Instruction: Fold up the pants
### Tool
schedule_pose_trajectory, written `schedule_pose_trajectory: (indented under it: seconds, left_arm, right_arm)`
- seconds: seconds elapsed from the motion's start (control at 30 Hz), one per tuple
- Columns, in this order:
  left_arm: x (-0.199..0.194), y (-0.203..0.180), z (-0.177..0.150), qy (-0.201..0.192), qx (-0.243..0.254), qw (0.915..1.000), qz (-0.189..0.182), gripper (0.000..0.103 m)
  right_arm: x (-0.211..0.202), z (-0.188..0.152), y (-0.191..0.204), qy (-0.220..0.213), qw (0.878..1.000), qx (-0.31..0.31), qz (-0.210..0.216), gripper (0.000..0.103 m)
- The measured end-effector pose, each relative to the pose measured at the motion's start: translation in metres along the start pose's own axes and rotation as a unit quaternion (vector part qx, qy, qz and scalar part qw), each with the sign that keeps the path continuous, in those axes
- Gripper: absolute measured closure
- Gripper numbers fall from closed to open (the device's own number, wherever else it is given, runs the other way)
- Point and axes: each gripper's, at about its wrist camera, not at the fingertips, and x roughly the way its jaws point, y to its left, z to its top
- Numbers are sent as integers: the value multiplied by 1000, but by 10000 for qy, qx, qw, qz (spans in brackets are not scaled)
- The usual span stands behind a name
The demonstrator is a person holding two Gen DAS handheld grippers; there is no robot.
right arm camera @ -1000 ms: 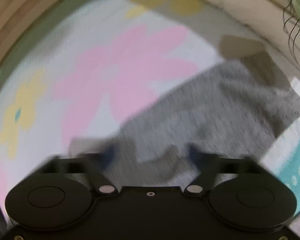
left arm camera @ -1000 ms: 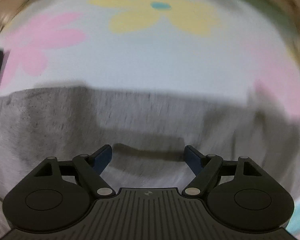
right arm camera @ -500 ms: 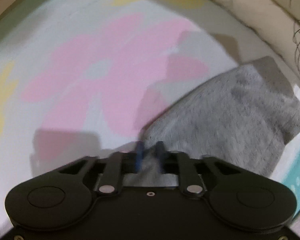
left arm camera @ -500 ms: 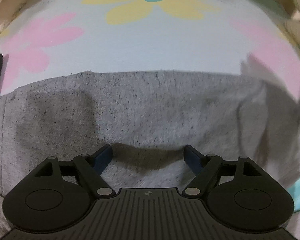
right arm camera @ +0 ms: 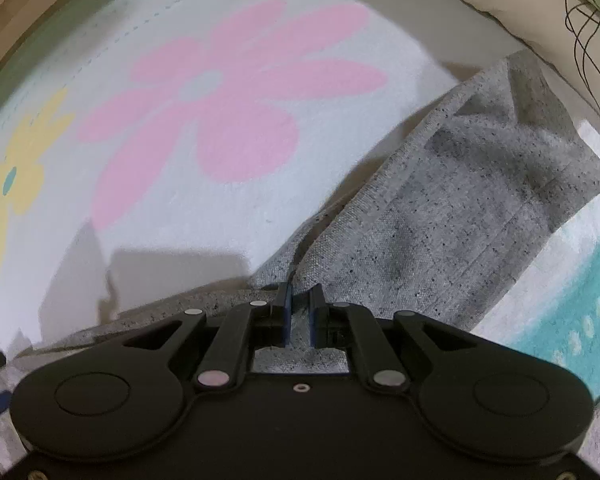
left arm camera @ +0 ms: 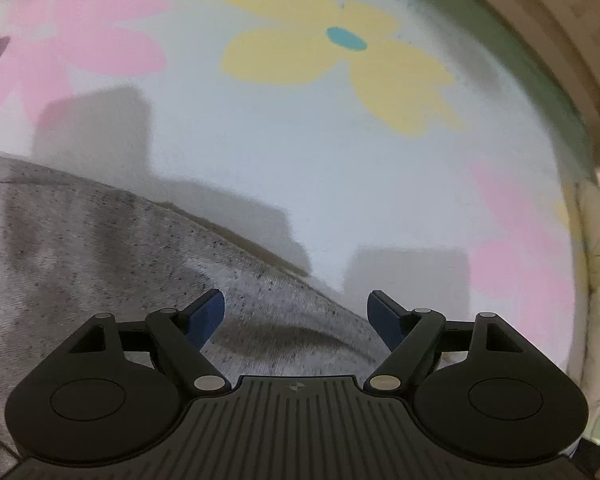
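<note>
Lying on a pale mat point(left arm camera: 284, 132) printed with pink and yellow flowers, the grey pants point(right arm camera: 459, 200) carry no label or writing that can be read. Only the right wrist view shows the right gripper point(right arm camera: 299, 314) pinching a fold of the fabric, its jaws just closed; the left wrist view shows the left gripper point(left arm camera: 298, 312) spread wide over the pants' edge, gripping nothing

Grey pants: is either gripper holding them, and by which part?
The right gripper pinches the grey pants at a bunched fabric edge. The left gripper is open, holding nothing.
</note>
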Motion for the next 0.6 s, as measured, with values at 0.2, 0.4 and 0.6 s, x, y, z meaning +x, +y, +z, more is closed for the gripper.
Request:
schedule_pose_trajectory:
  seconds: [0.2,0.4,0.6]
  left_arm:
    - [50,-4,11,247,-270,9991,217,28]
    - [33,-25,15,-144,149,9992,341,98]
    - [-57,-32,-27,-888,705,9935,69,98]
  right_arm:
    - [-5,-13,2,-96,9999,-117,46,91]
    - [-11,-11,0,-108,9997,-154,166,92]
    - [-62,-25,-16,-313,9985,-144,418,92]
